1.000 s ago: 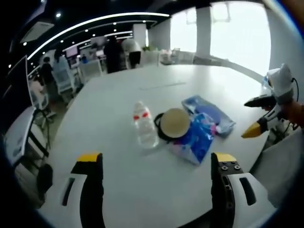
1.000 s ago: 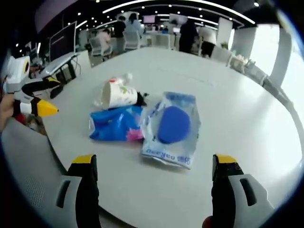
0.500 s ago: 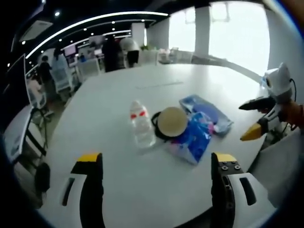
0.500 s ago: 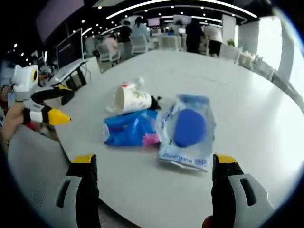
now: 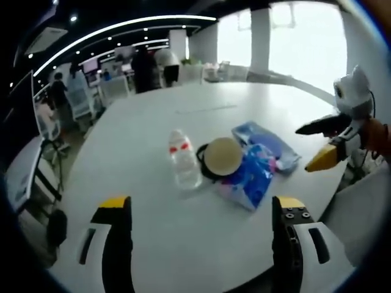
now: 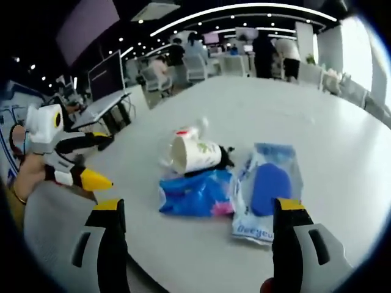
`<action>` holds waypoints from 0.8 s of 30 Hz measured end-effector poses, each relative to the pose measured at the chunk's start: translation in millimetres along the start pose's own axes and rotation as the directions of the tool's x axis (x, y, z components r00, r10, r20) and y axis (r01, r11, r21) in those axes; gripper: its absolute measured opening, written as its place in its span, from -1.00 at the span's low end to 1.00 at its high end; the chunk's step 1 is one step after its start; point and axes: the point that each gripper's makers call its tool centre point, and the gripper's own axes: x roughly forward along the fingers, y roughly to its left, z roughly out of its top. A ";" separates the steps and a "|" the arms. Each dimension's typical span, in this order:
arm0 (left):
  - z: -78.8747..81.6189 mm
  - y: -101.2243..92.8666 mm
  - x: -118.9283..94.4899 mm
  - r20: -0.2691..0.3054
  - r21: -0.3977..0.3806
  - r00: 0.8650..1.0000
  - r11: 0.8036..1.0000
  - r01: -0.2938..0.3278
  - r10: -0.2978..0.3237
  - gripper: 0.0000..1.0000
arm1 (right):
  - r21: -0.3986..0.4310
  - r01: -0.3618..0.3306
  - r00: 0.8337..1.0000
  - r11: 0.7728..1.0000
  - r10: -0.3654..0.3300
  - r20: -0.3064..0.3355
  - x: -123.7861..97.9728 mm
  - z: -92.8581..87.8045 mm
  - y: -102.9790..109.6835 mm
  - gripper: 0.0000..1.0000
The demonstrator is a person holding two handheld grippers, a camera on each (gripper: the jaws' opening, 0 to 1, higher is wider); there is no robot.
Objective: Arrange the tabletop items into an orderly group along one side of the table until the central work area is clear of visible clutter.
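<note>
fingers (image 5: 116,244) wide on both grippers; cluttered white table (image 5: 153,140), dim office behind.

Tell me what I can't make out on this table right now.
- Print on the clear pouch: too small, right gripper view.
- Dark item behind the paper cup: hidden by the cup, both views.
- Water bottle: mostly behind the cup, right gripper view.
- Blue packet contents: unreadable, blurred.

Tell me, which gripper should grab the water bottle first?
Probably the left gripper. The water bottle lies on its side of the pile, nothing in front. From the right gripper, it hides behind the paper cup and blue packets.
</note>
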 end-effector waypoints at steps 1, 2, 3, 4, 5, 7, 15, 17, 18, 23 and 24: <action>-0.3 1.2 -0.4 -0.001 -0.005 1.000 1.000 -0.004 0.004 0.87 | 0.004 -0.006 1.000 1.000 0.006 0.005 0.8 2.8 0.5 0.99; -0.5 1.8 -0.9 0.000 -0.006 1.000 1.000 -0.003 0.003 0.87 | -0.001 -0.007 1.000 1.000 0.007 0.000 2.2 6.1 0.6 0.99; -0.4 1.9 -1.2 0.001 -0.009 1.000 1.000 -0.003 0.003 0.87 | -0.009 -0.003 1.000 1.000 0.003 -0.005 3.2 8.5 0.7 0.99; -0.1 1.9 -1.4 0.003 -0.011 1.000 1.000 -0.003 0.003 0.87 | -0.055 0.008 1.000 0.998 -0.009 -0.017 3.6 12.4 -1.1 0.99; -0.1 2.0 -1.6 0.005 -0.011 1.000 1.000 -0.005 0.005 0.88 | -0.073 0.013 1.000 0.997 -0.014 -0.009 4.1 17.6 -1.4 0.99; -0.6 2.4 -1.9 0.002 -0.010 1.000 1.000 -0.006 0.006 0.88 | -0.083 0.005 1.000 0.997 -0.005 0.002 5.4 28.9 0.3 0.99; -2.0 4.1 -2.5 -0.003 -0.010 1.000 1.000 -0.012 0.012 0.88 | -0.013 -0.078 0.995 0.997 0.079 0.066 15.2 71.1 5.2 0.99; -2.3 3.7 -2.7 -0.004 -0.010 1.000 1.000 -0.009 0.009 0.88 | 0.004 -0.088 0.993 0.996 0.088 0.078 18.2 79.0 5.3 0.99; -2.3 3.2 -2.5 -0.004 -0.011 1.000 1.000 -0.007 0.007 0.88 | -0.003 -0.081 0.994 0.997 0.081 0.076 19.9 81.0 4.6 0.99; -2.7 2.5 -1.7 -0.005 -0.012 1.000 1.000 -0.002 0.001 0.88 | -0.012 -0.077 0.993 0.997 0.078 0.084 30.6 95.5 0.5 0.99; -2.9 2.5 -1.6 -0.006 -0.013 1.000 1.000 -0.001 0.001 0.88 | -0.004 -0.086 0.993 0.996 0.086 0.086 33.1 98.9 0.9 0.99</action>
